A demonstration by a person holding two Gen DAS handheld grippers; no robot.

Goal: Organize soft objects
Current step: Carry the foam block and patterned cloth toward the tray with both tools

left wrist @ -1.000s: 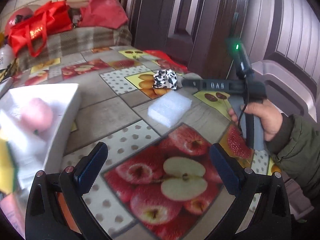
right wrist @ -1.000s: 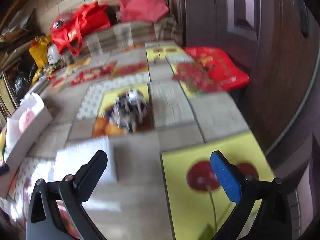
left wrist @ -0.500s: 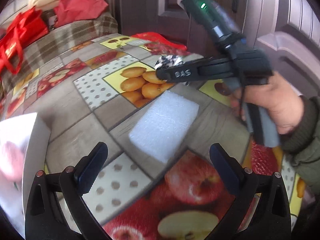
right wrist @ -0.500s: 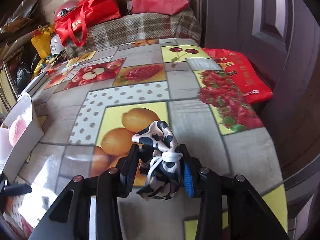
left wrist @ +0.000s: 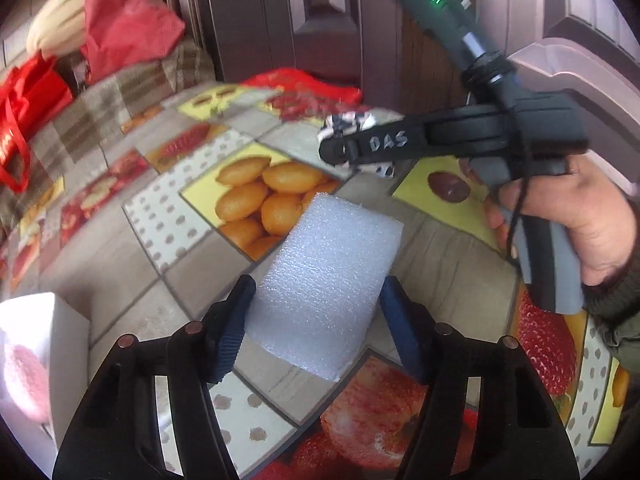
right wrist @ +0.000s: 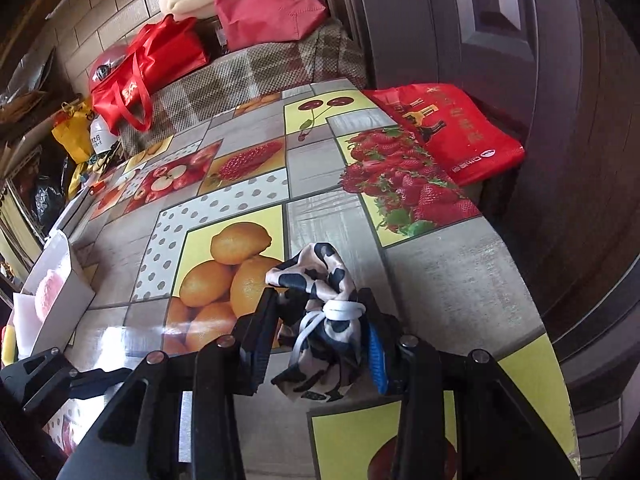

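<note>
A white foam block (left wrist: pixel 332 240) lies on the fruit-print tablecloth (left wrist: pixel 132 264), between the fingers of my left gripper (left wrist: pixel 318 286). Its jaws are closing: the left pad lies along the block's side and the right pad's tip touches the opposite edge. My right gripper (right wrist: pixel 318 304) is shut on a black-and-white cow-print cloth pouch (right wrist: pixel 320 280) with a white drawstring, near the table's right side. In the left wrist view a person's hand (left wrist: pixel 580 216) holds that right gripper (left wrist: pixel 340 150), with the pouch (left wrist: pixel 352 122) at its tip.
A white box (left wrist: pixel 66 332) with a pink soft thing (left wrist: pixel 22 376) inside stands at the left, the box (right wrist: pixel 66 296) showing from the right wrist too. Red bags (right wrist: pixel 148 64) and a plaid cover (right wrist: pixel 256 76) fill the back. Another red bag (right wrist: pixel 452 136) and a dark door (right wrist: pixel 520 40) border the right edge.
My left gripper moved forward to the foam block and its jaws narrowed around it. My right gripper went from open to shut on the cow-print pouch.
</note>
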